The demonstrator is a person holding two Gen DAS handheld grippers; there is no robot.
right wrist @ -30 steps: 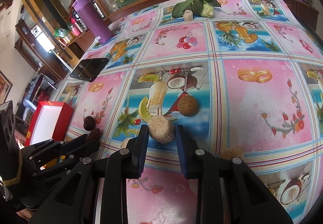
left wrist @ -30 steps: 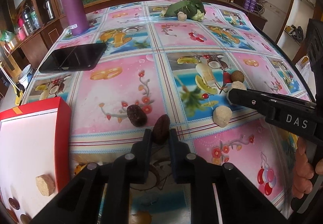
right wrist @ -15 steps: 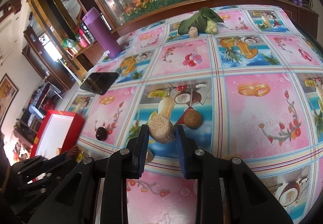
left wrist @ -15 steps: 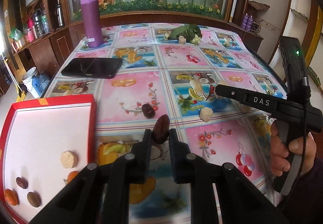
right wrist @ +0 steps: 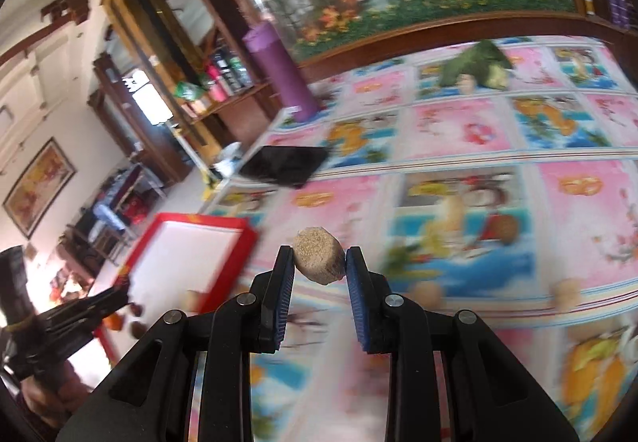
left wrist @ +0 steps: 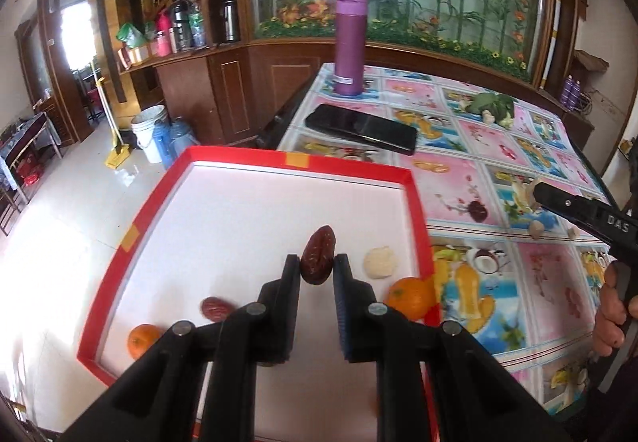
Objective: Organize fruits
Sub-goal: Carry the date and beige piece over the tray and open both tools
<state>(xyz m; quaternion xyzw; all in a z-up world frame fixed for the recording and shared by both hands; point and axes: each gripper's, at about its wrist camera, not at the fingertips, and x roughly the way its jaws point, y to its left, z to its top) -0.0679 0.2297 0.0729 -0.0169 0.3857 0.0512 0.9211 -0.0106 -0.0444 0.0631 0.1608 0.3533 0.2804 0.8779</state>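
Observation:
My left gripper (left wrist: 316,266) is shut on a dark red date (left wrist: 318,260) and hangs over the white floor of the red-rimmed tray (left wrist: 347,167). In the tray lie another date (left wrist: 216,309), a pale round fruit (left wrist: 380,262) and two oranges (left wrist: 412,297) (left wrist: 142,339). My right gripper (right wrist: 319,260) is shut on a tan, rough round fruit (right wrist: 318,255), lifted above the patterned tablecloth; the tray (right wrist: 223,224) lies to its left. The left wrist view catches the right gripper (left wrist: 536,195) at the right edge. A dark fruit (left wrist: 477,211) and small pale fruits (left wrist: 536,230) rest on the cloth.
A black phone (left wrist: 361,128) lies beyond the tray and a purple flask (left wrist: 349,43) stands at the table's far corner. Green leafy vegetables (left wrist: 492,106) sit further back. The tray overhangs the table's left edge above the tiled floor. A brown round fruit (right wrist: 505,230) rests on the cloth.
My left gripper has carried the date leftwards from the cloth to above the tray. My right gripper has lifted the tan fruit off the table and swung towards the tray.

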